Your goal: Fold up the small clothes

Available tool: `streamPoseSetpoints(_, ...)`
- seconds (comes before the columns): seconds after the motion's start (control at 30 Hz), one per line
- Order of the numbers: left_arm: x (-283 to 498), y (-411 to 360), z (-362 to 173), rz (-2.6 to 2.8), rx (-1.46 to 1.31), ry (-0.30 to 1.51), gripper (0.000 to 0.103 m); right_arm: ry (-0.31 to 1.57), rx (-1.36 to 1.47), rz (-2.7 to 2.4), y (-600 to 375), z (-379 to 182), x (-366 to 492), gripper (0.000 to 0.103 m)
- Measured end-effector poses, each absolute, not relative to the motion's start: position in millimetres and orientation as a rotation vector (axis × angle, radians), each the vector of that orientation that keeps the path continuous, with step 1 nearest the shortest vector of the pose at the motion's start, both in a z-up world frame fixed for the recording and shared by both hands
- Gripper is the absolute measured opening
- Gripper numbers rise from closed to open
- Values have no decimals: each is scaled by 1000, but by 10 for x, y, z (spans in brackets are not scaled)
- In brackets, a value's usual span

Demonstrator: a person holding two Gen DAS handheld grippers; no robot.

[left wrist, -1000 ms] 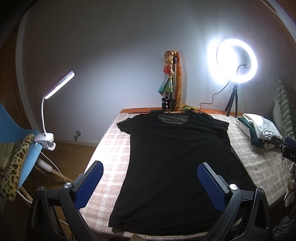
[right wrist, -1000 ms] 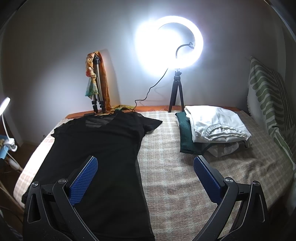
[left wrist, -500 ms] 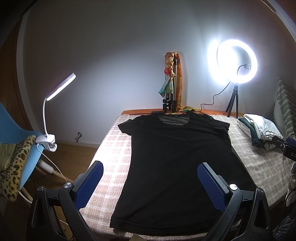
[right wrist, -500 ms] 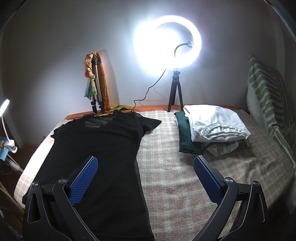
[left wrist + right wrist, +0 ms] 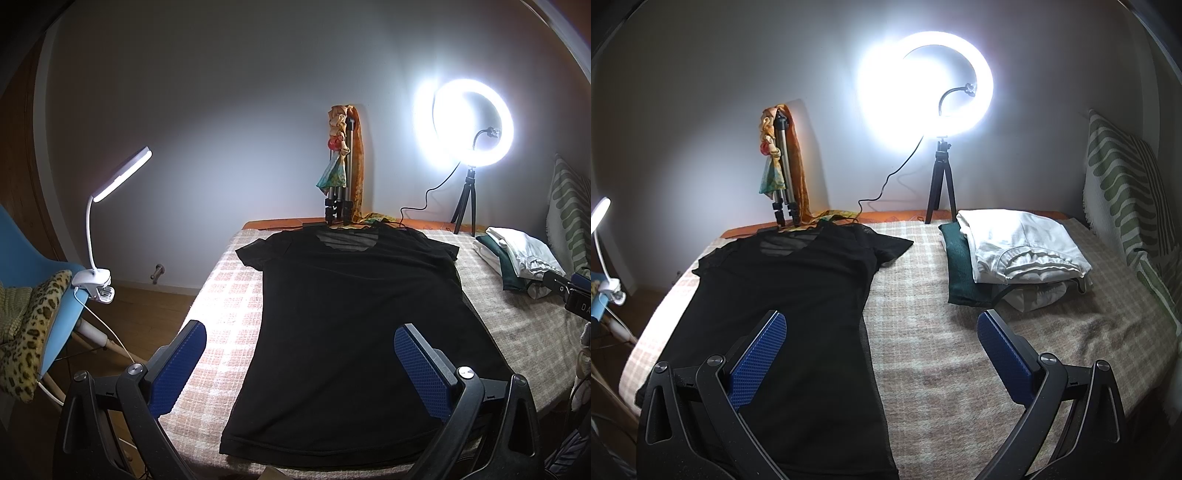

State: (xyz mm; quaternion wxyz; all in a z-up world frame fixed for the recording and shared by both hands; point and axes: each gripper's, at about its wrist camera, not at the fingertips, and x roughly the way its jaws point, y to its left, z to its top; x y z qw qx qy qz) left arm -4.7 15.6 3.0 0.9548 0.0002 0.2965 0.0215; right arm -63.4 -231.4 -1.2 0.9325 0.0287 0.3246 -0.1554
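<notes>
Both grippers hover above the bed with their blue-padded fingers spread wide apart, holding nothing. The left gripper [image 5: 299,354] is over the lower half of a black T-shirt [image 5: 354,325], which lies flat and unfolded on a checked blanket [image 5: 229,295], neckline toward the wall. The right gripper [image 5: 881,345] straddles the shirt's right edge. Farther right sits a pile of folded clothes [image 5: 1015,251]. A lit ring light [image 5: 925,81] stands by the wall.
</notes>
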Motion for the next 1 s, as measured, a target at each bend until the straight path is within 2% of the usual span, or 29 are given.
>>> streamPoseSetpoints(1.0, -50, 179, 55, 48, 7, 598, 103, 664, 59, -317, -2315, -9, -635, 103)
